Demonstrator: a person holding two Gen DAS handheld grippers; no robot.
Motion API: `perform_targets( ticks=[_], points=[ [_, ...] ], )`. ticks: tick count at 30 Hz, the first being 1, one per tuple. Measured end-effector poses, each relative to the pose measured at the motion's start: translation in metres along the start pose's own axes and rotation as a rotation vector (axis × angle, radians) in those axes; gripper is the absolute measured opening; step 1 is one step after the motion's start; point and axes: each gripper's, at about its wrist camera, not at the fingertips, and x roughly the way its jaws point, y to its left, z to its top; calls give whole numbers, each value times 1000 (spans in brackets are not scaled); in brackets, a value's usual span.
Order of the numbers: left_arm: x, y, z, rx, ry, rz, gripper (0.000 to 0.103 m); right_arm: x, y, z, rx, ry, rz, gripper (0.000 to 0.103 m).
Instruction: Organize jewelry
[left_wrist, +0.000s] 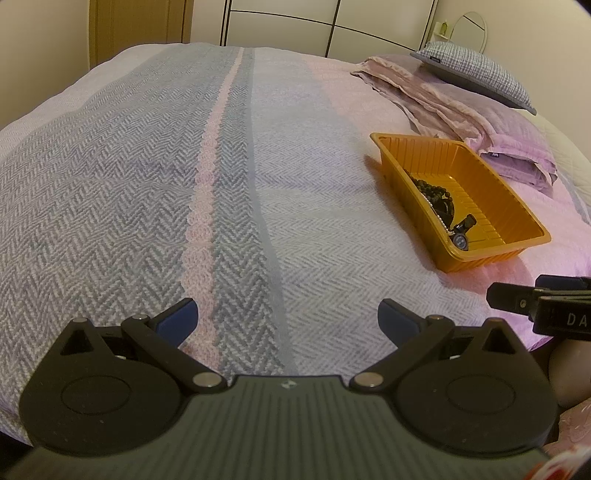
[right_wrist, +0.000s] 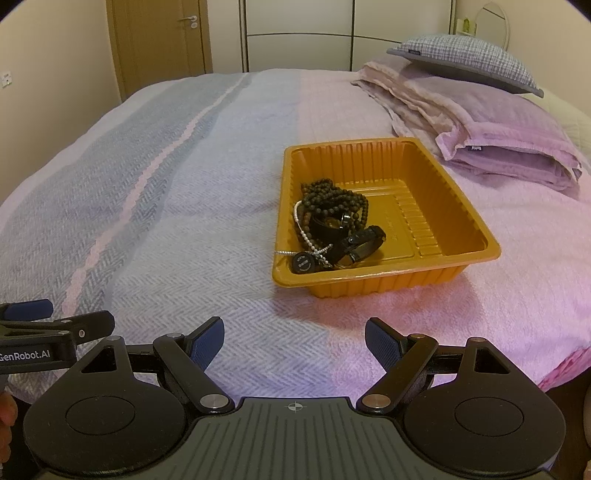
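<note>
An orange plastic tray (right_wrist: 443, 206) sits on the bed, right of centre; it also shows in the left wrist view (left_wrist: 498, 192). In it lies a heap of jewelry: dark bead strands (right_wrist: 334, 201), a white bead chain (right_wrist: 306, 232), a black watch (right_wrist: 364, 240) and a small round black piece (right_wrist: 303, 263). The heap shows in the left wrist view (left_wrist: 436, 195) too. My right gripper (right_wrist: 294, 345) is open and empty, low over the bed in front of the tray. My left gripper (left_wrist: 287, 319) is open and empty, over the bedspread left of the tray.
The bed has a grey and pink herringbone bedspread (left_wrist: 147, 184). Folded pink blankets (right_wrist: 480, 122) and a checked pillow (right_wrist: 469, 59) lie behind the tray. A door (right_wrist: 162, 40) and wardrobe (right_wrist: 351, 33) stand beyond the bed.
</note>
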Motion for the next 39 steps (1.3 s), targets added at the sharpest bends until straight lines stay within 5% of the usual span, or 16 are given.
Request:
perform_targets(
  ticks=[39],
  points=[
    [-2, -4, 2, 9, -5, -7, 103, -1, 1, 1, -4, -3, 2, 83]
  ],
)
